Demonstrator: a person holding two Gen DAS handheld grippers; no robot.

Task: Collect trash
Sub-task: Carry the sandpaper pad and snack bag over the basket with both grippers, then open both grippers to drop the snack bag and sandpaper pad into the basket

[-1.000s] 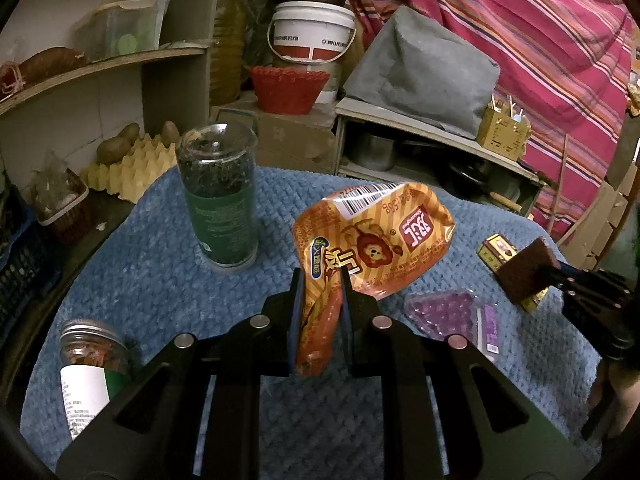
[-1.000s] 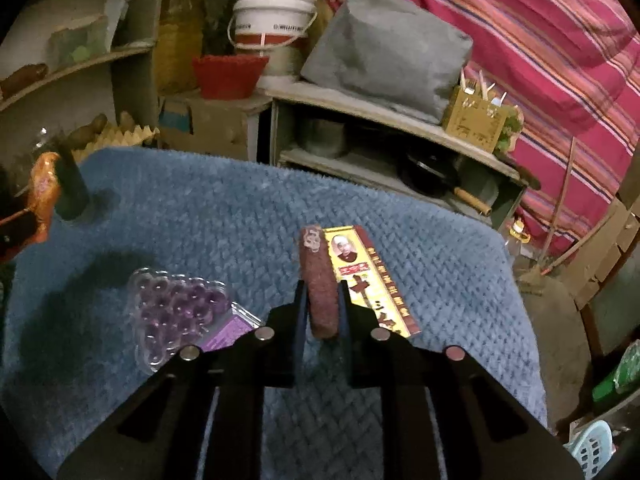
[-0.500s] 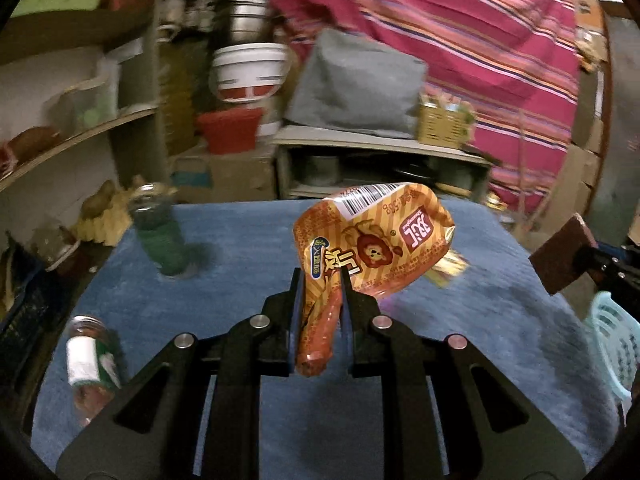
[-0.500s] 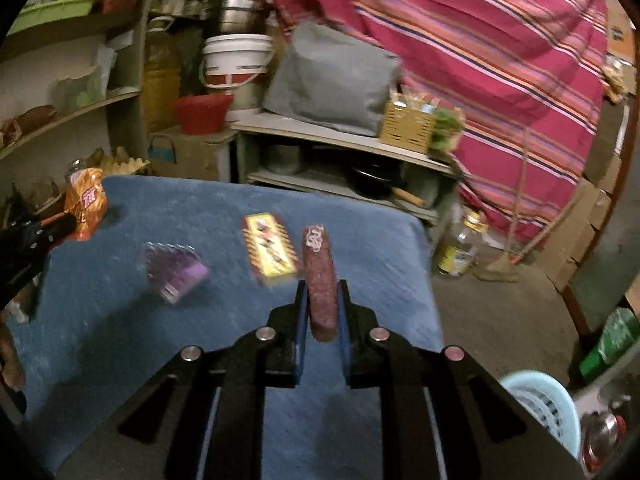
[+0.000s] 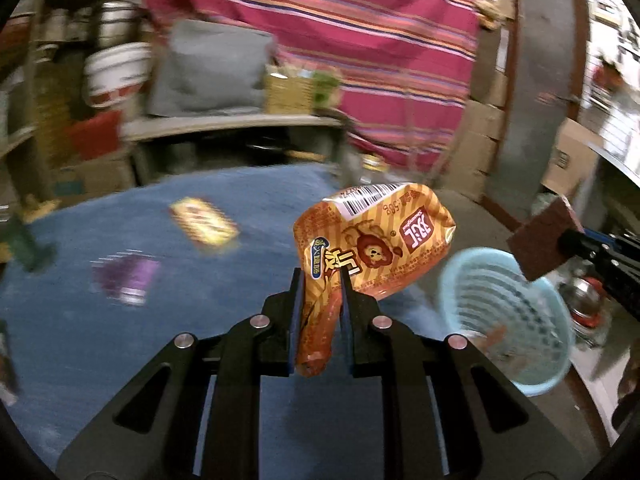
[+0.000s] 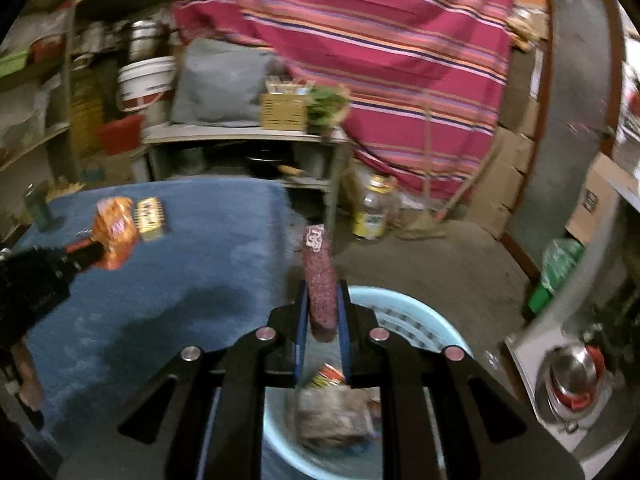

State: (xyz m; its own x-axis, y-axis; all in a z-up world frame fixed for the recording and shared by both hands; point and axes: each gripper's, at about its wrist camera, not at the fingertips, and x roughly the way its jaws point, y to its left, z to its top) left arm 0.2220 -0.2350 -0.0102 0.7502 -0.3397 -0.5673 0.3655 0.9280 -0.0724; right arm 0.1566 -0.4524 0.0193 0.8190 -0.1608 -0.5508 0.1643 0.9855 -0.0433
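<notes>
My left gripper (image 5: 320,276) is shut on an orange snack bag (image 5: 376,240), held above the right end of the blue-covered table (image 5: 120,340). To its right, beside the table, stands a light blue basket (image 5: 504,320). My right gripper (image 6: 323,288) is shut on a flat dark red packet (image 6: 320,280), seen edge-on and hanging over the basket (image 6: 404,316), which holds some wrappers (image 6: 332,420). The dark red packet (image 5: 540,240) also shows in the left wrist view, over the basket. A yellow box (image 5: 204,226) and a purple blister pack (image 5: 128,280) lie blurred on the table.
A green jar (image 6: 38,208) stands at the table's far left. Behind the table are a shelf unit (image 6: 240,136) with pots, a white bucket (image 6: 144,84) and a striped red cloth (image 6: 380,40). A yellow-labelled bottle (image 6: 372,212) stands on the floor, cardboard boxes (image 5: 480,152) to the right.
Both grippers have swung right with their loads, from over the middle of the table to its right end. The blue basket has come into view under the right gripper.
</notes>
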